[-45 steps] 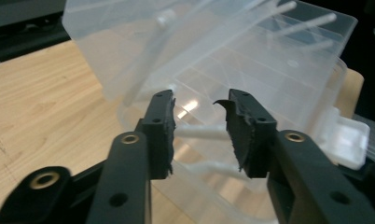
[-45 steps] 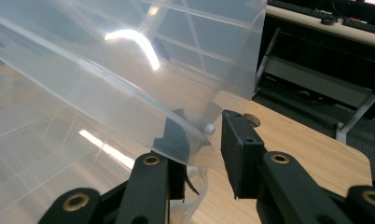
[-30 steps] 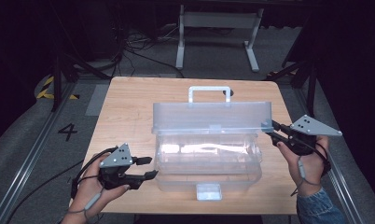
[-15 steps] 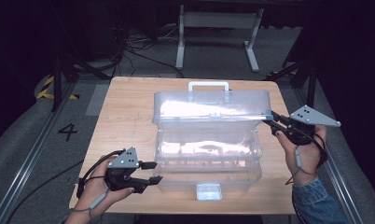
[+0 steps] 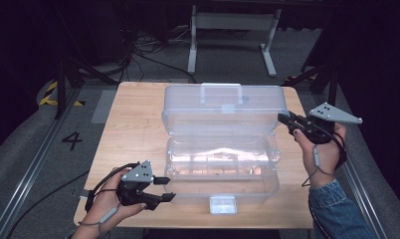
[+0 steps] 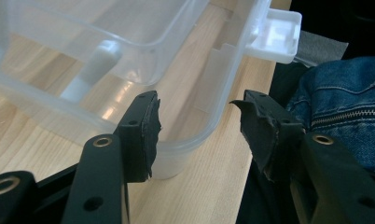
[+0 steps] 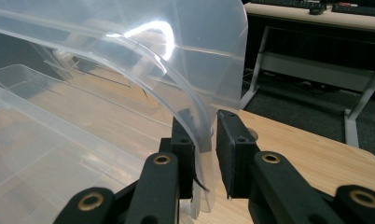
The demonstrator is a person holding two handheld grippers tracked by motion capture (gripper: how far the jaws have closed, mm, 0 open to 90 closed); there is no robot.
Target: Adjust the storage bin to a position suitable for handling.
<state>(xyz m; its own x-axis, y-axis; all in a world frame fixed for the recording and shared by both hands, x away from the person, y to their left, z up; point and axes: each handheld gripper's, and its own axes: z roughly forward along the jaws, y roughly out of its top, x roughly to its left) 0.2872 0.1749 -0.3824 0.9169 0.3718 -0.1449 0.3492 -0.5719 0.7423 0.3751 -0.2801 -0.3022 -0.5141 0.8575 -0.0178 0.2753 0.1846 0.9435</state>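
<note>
Right gripper apparently pinching lid edge; left gripper open beside box.

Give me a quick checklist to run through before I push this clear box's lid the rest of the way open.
1. Right claw holds the lid edge: ok, the rim sits between its jaws, though full clamping cannot be told.
2. Left claw steadies the box base: not ok, its jaws are open beside the near left corner, gripping nothing.
3. Front latch released: ok, it lies flat on the table in front of the base.
4. Room behind the lid: ok, bare wood shows beside the box's back edge.
5. Box contents: cannot tell, glare hides the compartments.
</note>
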